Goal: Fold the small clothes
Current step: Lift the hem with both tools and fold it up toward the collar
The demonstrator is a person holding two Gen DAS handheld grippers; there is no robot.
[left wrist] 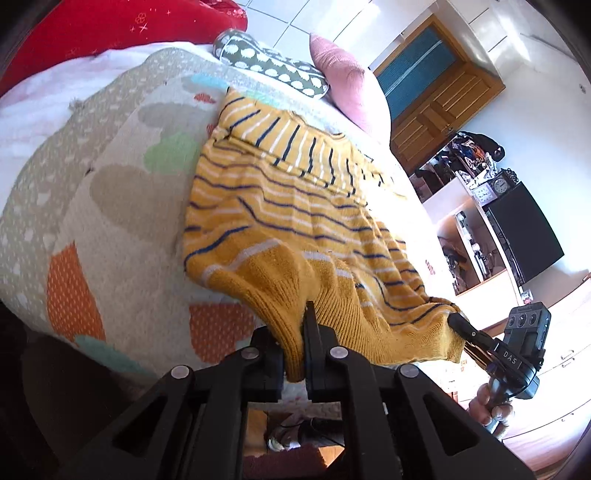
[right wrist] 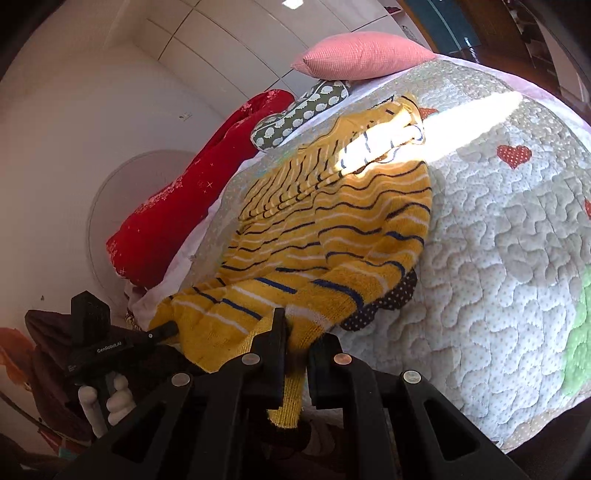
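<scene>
A small yellow knit sweater (left wrist: 280,206) with navy and white stripes lies on a quilted bedspread (left wrist: 122,206). Its sleeves are folded across the top. My left gripper (left wrist: 297,332) is shut on the ribbed bottom hem at one corner. My right gripper (left wrist: 456,320) is shut on the hem's other corner. In the right wrist view the sweater (right wrist: 332,229) stretches away over the bedspread (right wrist: 498,240), my right gripper (right wrist: 295,332) pinches the hem, and my left gripper (right wrist: 171,326) grips the hem at the left. The hem is lifted just off the bed's near edge.
A pink pillow (left wrist: 347,77), a green dotted cushion (left wrist: 273,66) and a red blanket (left wrist: 110,29) lie at the bed's far end. A dark dotted patch (right wrist: 388,299) shows beside the sweater. A wooden door (left wrist: 436,92), shelves and a black screen (left wrist: 524,232) stand to the right.
</scene>
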